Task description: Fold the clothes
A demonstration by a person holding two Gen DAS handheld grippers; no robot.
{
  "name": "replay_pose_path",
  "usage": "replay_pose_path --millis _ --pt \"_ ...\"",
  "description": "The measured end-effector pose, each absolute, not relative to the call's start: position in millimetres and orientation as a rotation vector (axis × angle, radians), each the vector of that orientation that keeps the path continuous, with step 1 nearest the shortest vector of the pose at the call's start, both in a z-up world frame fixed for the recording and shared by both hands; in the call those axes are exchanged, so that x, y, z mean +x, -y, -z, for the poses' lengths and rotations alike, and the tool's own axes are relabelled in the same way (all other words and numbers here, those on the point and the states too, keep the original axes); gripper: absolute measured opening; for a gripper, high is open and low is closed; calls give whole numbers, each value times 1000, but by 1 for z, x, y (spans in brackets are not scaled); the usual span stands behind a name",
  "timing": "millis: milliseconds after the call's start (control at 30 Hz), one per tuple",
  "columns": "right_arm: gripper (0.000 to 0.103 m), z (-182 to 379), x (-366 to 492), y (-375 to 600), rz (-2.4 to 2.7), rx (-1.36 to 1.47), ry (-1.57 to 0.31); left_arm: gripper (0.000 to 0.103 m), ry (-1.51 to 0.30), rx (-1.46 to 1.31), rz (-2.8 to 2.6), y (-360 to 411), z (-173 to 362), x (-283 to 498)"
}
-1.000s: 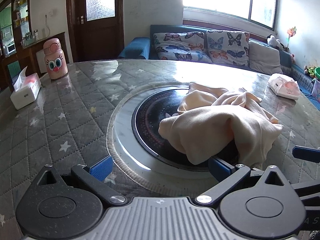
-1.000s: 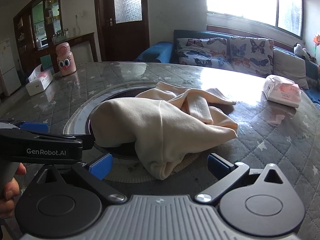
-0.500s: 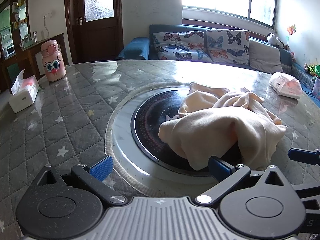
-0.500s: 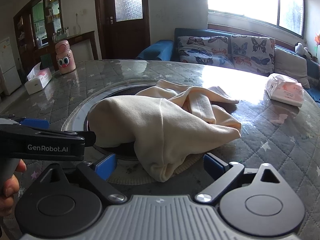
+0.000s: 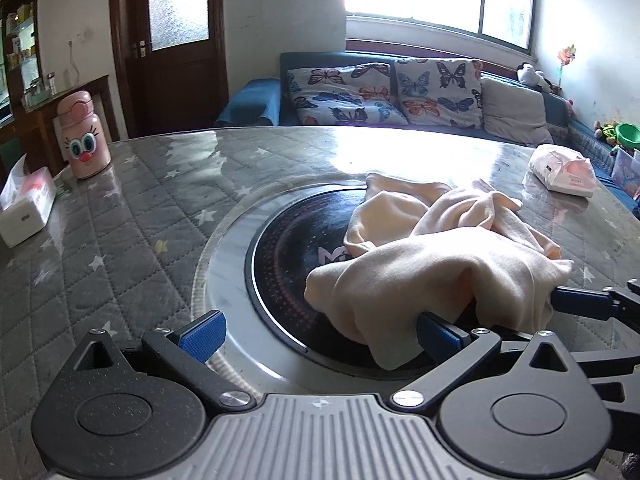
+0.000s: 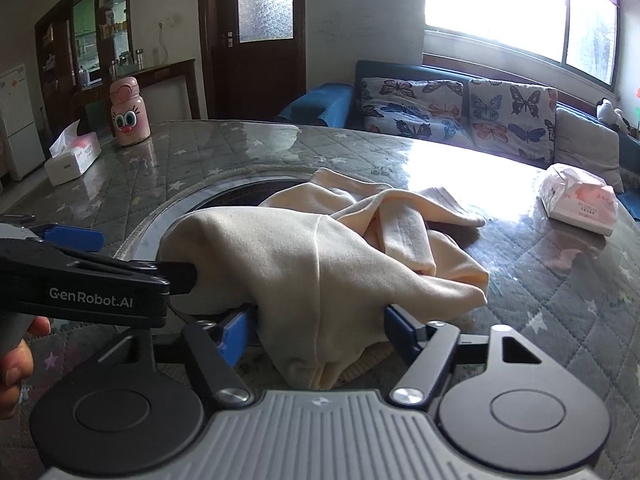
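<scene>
Right gripper: jaws have just been closing; both blue pads now against the hanging fold of the cream garment, gripping it.
Left gripper: jaws wide; only its right pad touches the garment's near edge.
Garment: crumpled, directly ahead of both claws, lying partly on the black round plate.
Table: quilted star cover beneath both claws.

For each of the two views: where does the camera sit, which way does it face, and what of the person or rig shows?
Left wrist: on the left gripper, facing the cream garment and sofa; right gripper's finger at right.
Right wrist: on the right gripper, which has just been closing around the garment; left gripper and a hand at left.
Shared: garment, pink bottle, tissue box.
</scene>
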State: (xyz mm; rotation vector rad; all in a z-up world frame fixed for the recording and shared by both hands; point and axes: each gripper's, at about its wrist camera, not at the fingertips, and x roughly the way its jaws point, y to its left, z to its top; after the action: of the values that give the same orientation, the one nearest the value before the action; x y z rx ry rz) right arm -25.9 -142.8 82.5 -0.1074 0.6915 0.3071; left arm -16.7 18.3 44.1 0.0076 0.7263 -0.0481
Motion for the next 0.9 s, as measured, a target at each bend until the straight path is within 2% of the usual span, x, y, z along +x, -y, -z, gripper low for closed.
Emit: replay_pose_path --millis 100,167,200,267,300,333,433,533,667,900 --pt "52 -81 -23 143 -316 -109 -696 101 -722 7 77 -18 -42 -13" --pt "42 -80 -22 143 -321 -113 -698 92 -714 14 104 -17 -41 -12" --pt "34 -81 -21 144 -325 -114 -697 86 -711 17 117 -15 -41 -12" --pt "27 -82 -19 147 -331 -115 -693 76 -705 22 145 -13 -41 -12" --pt "23 -83 -20 148 -335 -115 -689 66 -700 22 162 -13 -42 -12" --pt "21 -84 -20 150 -341 -116 -685 50 -695 20 182 -12 -43 -13" --pt "14 -89 -24 152 -355 -127 -670 28 -680 13 230 -9 -45 -16" --pt "10 -98 -30 154 -369 -158 -640 15 -660 16 265 -7 -50 -23" --pt "9 -104 -40 158 -389 -195 -617 12 -645 15 304 -8 -57 -35" --pt "12 -102 -71 173 -463 -287 -658 14 -655 87 412 -8 -53 -73"
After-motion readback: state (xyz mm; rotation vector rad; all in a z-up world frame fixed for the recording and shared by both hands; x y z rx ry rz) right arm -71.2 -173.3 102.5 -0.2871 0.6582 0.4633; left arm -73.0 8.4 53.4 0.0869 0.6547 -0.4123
